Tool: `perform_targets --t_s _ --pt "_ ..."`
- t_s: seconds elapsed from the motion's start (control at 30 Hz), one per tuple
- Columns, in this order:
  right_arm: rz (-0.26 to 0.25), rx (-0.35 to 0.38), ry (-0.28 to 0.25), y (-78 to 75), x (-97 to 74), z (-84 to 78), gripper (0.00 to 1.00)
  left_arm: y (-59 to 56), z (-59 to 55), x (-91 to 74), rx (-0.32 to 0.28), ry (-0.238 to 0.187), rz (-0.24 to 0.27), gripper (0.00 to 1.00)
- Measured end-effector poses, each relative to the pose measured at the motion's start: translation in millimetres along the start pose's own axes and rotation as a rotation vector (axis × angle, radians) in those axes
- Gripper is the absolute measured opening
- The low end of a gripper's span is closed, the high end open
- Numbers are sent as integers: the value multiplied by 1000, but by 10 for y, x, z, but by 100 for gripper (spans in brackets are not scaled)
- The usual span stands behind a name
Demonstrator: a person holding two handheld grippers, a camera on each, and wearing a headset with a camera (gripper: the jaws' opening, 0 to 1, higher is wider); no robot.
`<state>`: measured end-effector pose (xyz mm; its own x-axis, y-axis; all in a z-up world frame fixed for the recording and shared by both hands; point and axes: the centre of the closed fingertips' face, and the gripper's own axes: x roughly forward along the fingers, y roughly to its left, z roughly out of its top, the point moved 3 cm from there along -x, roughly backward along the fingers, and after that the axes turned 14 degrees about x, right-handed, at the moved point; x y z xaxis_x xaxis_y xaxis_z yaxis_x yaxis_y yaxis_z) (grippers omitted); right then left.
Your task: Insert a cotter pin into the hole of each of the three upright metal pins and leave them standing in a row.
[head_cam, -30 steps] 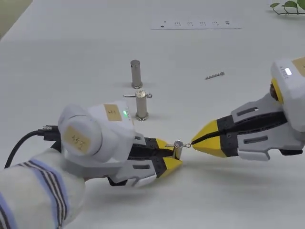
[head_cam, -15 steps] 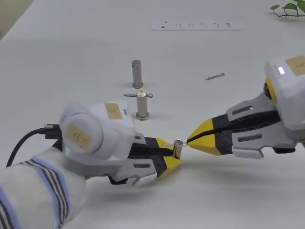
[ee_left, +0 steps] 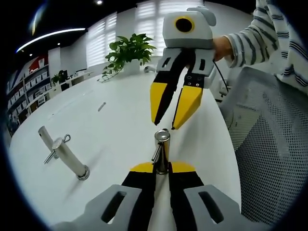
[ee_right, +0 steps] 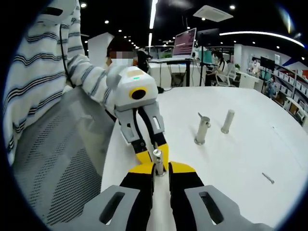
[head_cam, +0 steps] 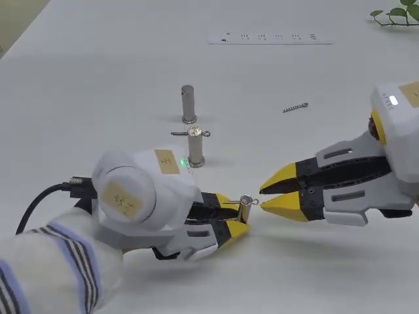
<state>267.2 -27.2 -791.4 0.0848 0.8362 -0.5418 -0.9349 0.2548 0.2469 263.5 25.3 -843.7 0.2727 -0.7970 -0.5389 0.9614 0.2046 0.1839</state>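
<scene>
My left gripper [head_cam: 239,212] is shut on the nearest metal pin [head_cam: 245,208], holding it upright on the table. A cotter pin [head_cam: 239,199] sits through the hole near its top. My right gripper [head_cam: 262,198] stands open just right of that pin, its tips either side of the cotter pin's loop end. In the left gripper view the held pin [ee_left: 162,150] rises between my jaws, with the right gripper [ee_left: 169,118] behind it. The middle pin [head_cam: 195,147] carries a cotter pin [head_cam: 190,133]. The far pin [head_cam: 188,103] has a bare top. A loose cotter pin [head_cam: 295,107] lies to the right.
A white power strip [head_cam: 270,38] lies at the table's far edge, and plant leaves [head_cam: 396,13] show at the far right corner. A black cable [head_cam: 39,199] trails from my left gripper. A mesh chair [ee_left: 269,144] stands beside the table.
My right gripper's jaws have parted and let go of the cotter pin, which stays in the near pin. The left gripper keeps its hold.
</scene>
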Motion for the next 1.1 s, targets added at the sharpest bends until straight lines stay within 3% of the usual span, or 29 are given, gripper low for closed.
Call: perform_targets --t_s 0.1,0.27,0.37,0.5,0.57,0.6,0.73,0.87,1.1 --pt "-5 7 -13 -4 6 -6 16 -5 -14 -13 20 13 2 18" --pt "11 31 -20 13 42 -38 18 11 21 -55 -40 -14 8 29" --pt "17 42 -21 25 85 -68 19 16 80 -87 -133 -78 20 37" --pt "20 65 -21 30 145 -100 21 11 100 -162 -153 -104 32 48" --pt "21 68 -22 21 167 -118 22 56 70 -188 -163 -86 80 60" --pt "21 70 -23 17 174 -125 22 53 69 -210 -148 -89 84 67" --pt "26 81 -18 8 218 -164 23 45 65 -284 -183 -91 83 90" --pt "26 85 -15 2 248 -193 24 55 127 -395 -214 -118 99 99" --pt "33 93 -15 3 329 -236 23 37 145 -520 -211 -109 112 99"
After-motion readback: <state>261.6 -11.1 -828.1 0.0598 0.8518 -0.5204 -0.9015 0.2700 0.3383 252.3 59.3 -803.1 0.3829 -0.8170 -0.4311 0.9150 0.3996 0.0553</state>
